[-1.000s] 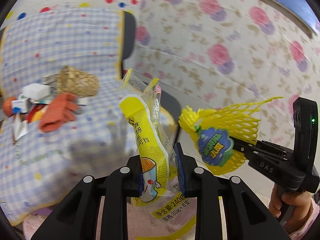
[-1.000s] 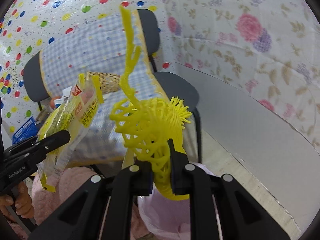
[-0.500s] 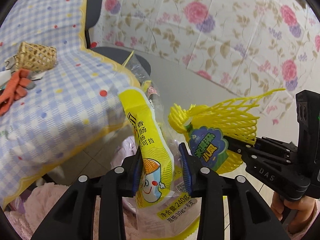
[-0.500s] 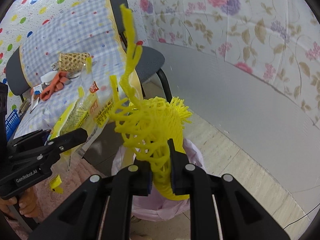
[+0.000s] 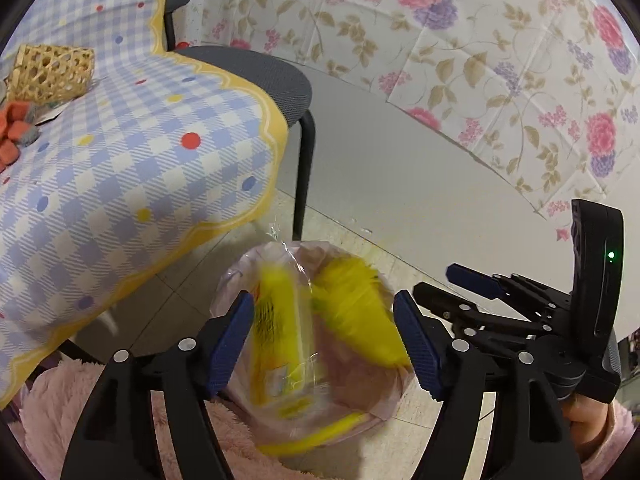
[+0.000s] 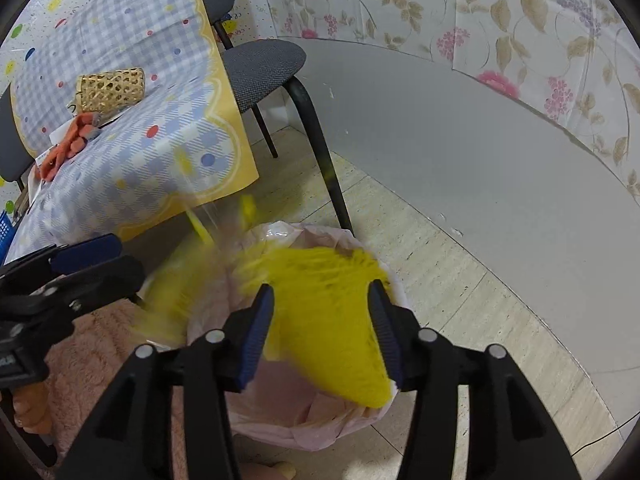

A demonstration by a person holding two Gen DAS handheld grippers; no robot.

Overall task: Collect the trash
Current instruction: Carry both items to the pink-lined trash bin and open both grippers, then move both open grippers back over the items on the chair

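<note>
Fig.: both grippers over pink-lined bin (image 5: 384, 400). Left gripper (image 5: 324, 344) and right gripper (image 6: 320, 332) w/ jaws spread, gripping nothing. Yellow snack wrapper (image 5: 276, 344) and yellow foam net (image 6: 320, 304), both motion-blurred, lie directly below fingers, at bin mouth. Wrapper's long axis approx. upright. Both grippers tilted downward; remaining trash on table (image 5: 132, 152), nearer left
</note>
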